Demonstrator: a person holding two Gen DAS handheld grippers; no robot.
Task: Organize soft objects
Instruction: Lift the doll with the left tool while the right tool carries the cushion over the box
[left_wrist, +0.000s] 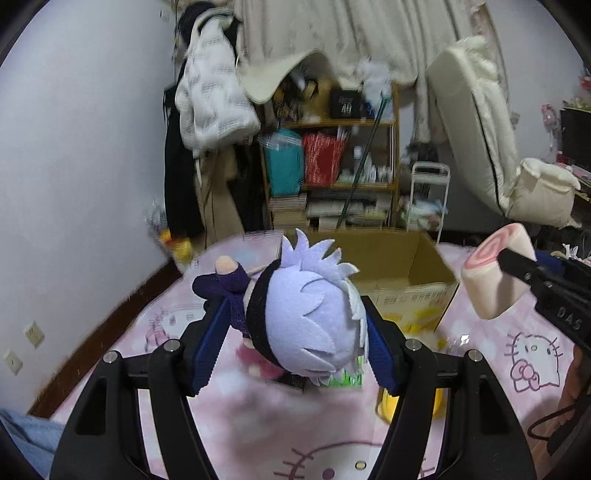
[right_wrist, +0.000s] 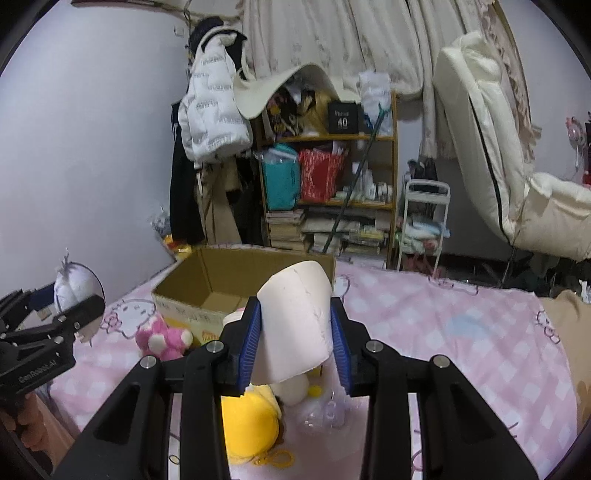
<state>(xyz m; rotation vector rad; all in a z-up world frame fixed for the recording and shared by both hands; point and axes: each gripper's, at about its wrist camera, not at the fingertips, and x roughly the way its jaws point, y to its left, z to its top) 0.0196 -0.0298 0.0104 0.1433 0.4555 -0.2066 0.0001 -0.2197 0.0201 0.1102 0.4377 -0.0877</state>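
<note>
Two soft toys are being carried above the bed toward an open cardboard box.

The left gripper (left_wrist: 291, 332) is holding a doll (left_wrist: 306, 314) with pale spiky felt hair, its fingers (left_wrist: 207, 350) clamped on either side of the head, while the right gripper (right_wrist: 295, 347) is squeezing a cream foam roll (right_wrist: 295, 325) with a pink swirl on its end. Both are hanging over the pink blanket (right_wrist: 443, 325), near the box (right_wrist: 207, 291), which appears to be the collection point; the drop-off looks to be the step in hand. Next, each toy likely needs lifting over the box wall before the fingers part. The doll's face is turned away, the box floor is only partly showing, and a pink plush (right_wrist: 162, 336), a yellow plush (right_wrist: 251, 417) and clear plastic on the bed are partly hidden behind the grippers.
</note>
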